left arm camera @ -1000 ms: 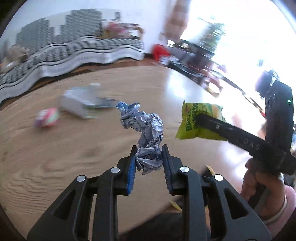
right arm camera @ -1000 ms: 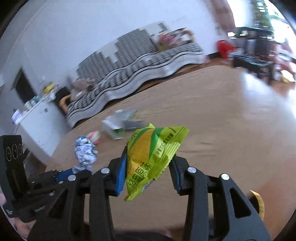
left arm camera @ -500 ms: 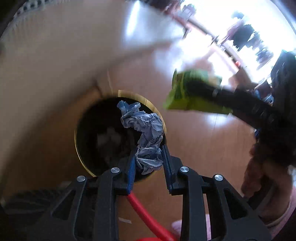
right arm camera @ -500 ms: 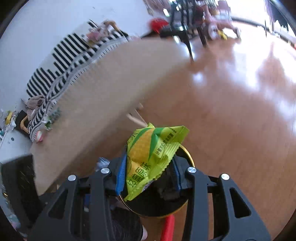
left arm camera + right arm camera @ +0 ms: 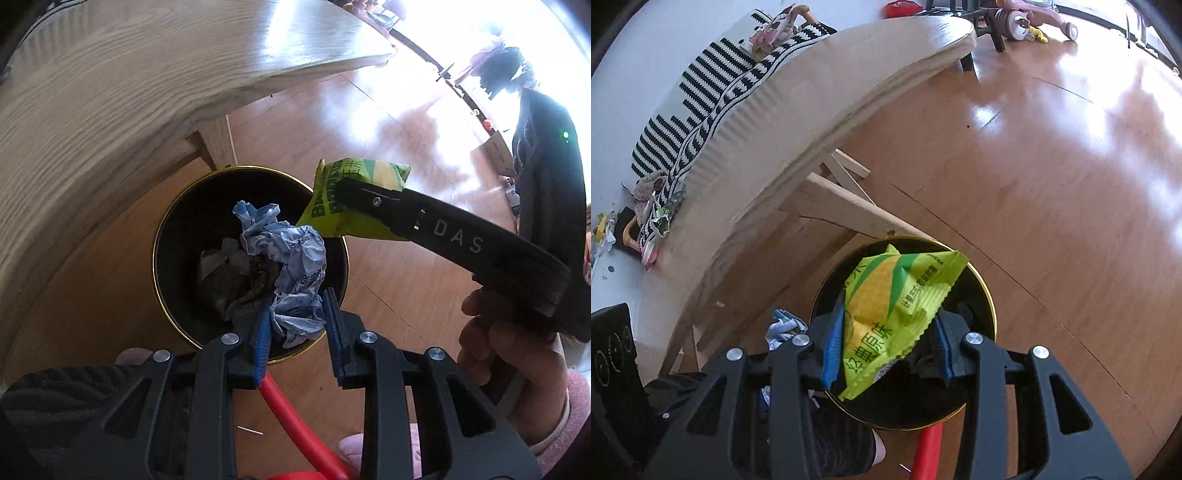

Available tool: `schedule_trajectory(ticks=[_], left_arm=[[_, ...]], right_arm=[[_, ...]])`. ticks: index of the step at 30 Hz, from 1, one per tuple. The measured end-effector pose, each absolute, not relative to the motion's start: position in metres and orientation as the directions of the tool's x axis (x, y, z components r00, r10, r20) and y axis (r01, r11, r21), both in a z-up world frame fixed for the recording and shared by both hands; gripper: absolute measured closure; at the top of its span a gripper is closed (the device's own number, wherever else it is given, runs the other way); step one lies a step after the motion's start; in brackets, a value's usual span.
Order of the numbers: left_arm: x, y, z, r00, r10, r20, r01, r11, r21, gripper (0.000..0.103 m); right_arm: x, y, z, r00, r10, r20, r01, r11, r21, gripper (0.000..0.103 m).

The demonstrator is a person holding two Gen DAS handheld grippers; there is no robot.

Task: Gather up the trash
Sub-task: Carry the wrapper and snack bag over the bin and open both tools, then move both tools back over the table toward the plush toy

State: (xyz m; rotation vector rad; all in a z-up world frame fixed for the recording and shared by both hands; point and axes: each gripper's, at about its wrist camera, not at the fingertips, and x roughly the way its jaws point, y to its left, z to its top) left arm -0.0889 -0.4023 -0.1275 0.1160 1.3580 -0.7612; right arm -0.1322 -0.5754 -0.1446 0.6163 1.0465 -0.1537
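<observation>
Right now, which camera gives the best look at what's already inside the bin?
The left wrist view. It looks down into the bin, showing pale scraps on its dark bottom beside the crumpled paper. In the right wrist view the green snack bag covers most of the opening.

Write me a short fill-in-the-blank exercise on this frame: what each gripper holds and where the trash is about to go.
1. The left gripper is shut on a crumpled ____ wrapper.
2. The right gripper is shut on a ____ snack bag.
3. Both pieces of trash hang over a round black ____ with a gold rim.
4. The bin stands on the floor beside a wooden ____.

Missing words: blue; green; bin; table
</observation>
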Motion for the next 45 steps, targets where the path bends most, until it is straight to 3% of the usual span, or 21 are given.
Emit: schedule_trajectory(ticks=[7, 8, 9, 10, 11, 12, 14, 15, 18, 21, 25, 29, 35, 45], left_arm=[[-0.084, -0.404, -0.129, 0.006, -0.416, -0.909, 0.551, 0.76, -0.344, 0.075], [-0.084, -0.405, -0.131, -0.006, -0.403, -0.915, 0.549, 0.764, -0.34, 0.062], [-0.084, -0.405, -0.133, -0.012, -0.399, -0.917, 0.543, 0.768, -0.341, 0.03], [-0.084, -0.405, -0.134, -0.012, -0.399, -0.917, 0.533, 0.773, -0.344, 0.015], [-0.084, -0.404, -0.131, -0.002, -0.41, -0.912, 0.528, 0.774, -0.349, 0.006], [-0.084, -0.402, -0.129, 0.003, -0.424, -0.906, 0.529, 0.769, -0.358, 0.006], [-0.082, -0.398, -0.127, 0.002, -0.452, -0.892, 0.521, 0.762, -0.385, 0.006], [-0.081, -0.396, -0.125, 0.0, -0.468, -0.884, 0.516, 0.757, -0.401, 0.006], [-0.076, -0.375, -0.102, 0.028, -0.576, -0.817, 0.483, 0.723, -0.494, 0.006], [-0.066, -0.335, -0.068, 0.163, -0.615, -0.772, 0.441, 0.745, -0.5, 0.006], [-0.038, -0.263, -0.039, 0.349, -0.544, -0.763, 0.347, 0.832, -0.434, 0.006], [-0.001, -0.177, -0.027, 0.493, -0.352, -0.795, 0.171, 0.936, -0.308, 0.006], [0.038, -0.077, -0.022, 0.52, -0.234, -0.821, -0.007, 0.961, -0.278, 0.006], [0.096, -0.041, -0.016, 0.517, -0.11, -0.849, -0.046, 0.987, -0.156, 0.006]], right_arm=[[-0.131, -0.577, -0.146, 0.502, 0.178, -0.846, 0.403, 0.818, 0.411, 0.062], [-0.13, -0.578, -0.145, 0.503, 0.184, -0.845, 0.405, 0.813, 0.418, 0.06], [-0.13, -0.579, -0.145, 0.505, 0.192, -0.841, 0.407, 0.807, 0.429, 0.053], [-0.13, -0.581, -0.144, 0.511, 0.203, -0.835, 0.413, 0.795, 0.445, 0.045], [-0.13, -0.583, -0.142, 0.516, 0.202, -0.832, 0.417, 0.789, 0.451, 0.025], [-0.131, -0.584, -0.139, 0.528, 0.198, -0.826, 0.42, 0.784, 0.457, 0.017], [-0.134, -0.589, -0.129, 0.553, 0.158, -0.818, 0.43, 0.787, 0.443, 0.014], [-0.136, -0.592, -0.121, 0.574, 0.114, -0.811, 0.443, 0.79, 0.424, 0.006], [-0.142, -0.588, -0.092, 0.638, -0.023, -0.77, 0.417, 0.85, 0.321, 0.006], [-0.141, -0.576, -0.073, 0.668, -0.095, -0.738, 0.367, 0.905, 0.216, 0.006], [-0.124, -0.558, -0.064, 0.693, -0.057, -0.719, 0.301, 0.929, 0.217, 0.006], [-0.092, -0.519, -0.058, 0.705, 0.036, -0.708, 0.172, 0.96, 0.221, 0.006], [-0.035, -0.45, -0.041, 0.728, 0.145, -0.671, 0.012, 0.975, 0.224, 0.006], [0.068, -0.35, -0.021, 0.715, 0.323, -0.621, -0.2, 0.944, 0.261, 0.006]])
